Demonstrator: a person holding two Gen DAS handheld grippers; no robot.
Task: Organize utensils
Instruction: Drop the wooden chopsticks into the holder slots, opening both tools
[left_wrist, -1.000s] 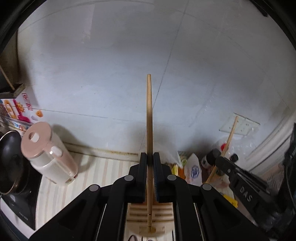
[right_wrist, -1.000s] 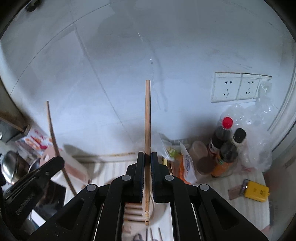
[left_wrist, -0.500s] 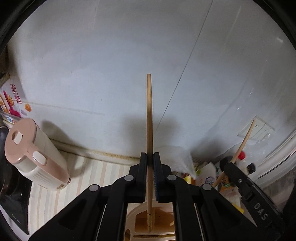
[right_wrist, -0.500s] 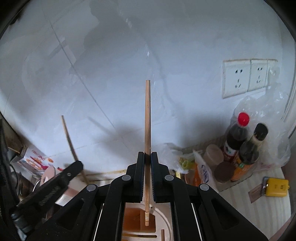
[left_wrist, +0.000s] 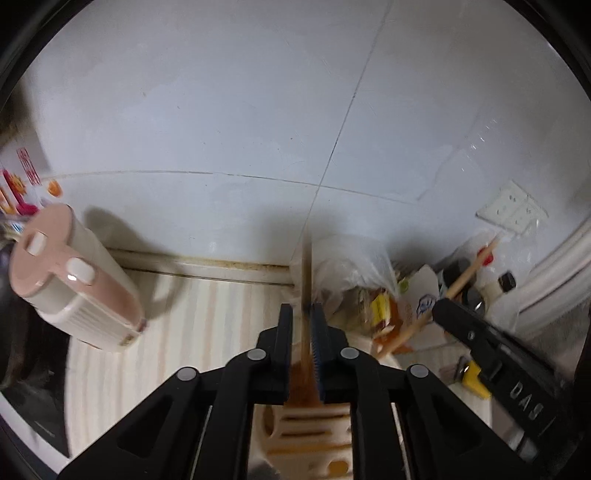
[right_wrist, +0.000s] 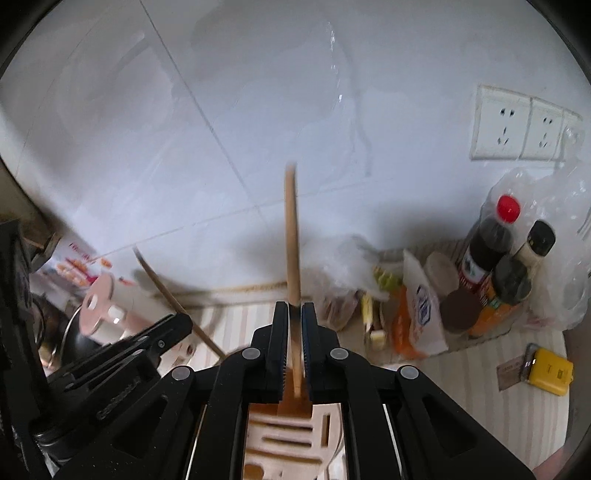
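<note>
kettle: pink-lidded electric kettle (left_wrist: 74, 284) at counter's left end, near the wall | bottles: red-capped dark bottle (right_wrist: 487, 240) and black-capped bottle (right_wrist: 535, 245) in counter's right rear corner | yellow box (right_wrist: 550, 371) near right edge | wall sockets (right_wrist: 524, 129) above bottles

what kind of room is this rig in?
Most likely a home kitchen counter: sauce bottles under wall sockets, a pink-lidded kettle against tiled wall, and a slotted utensil holder below the fingers.
</note>
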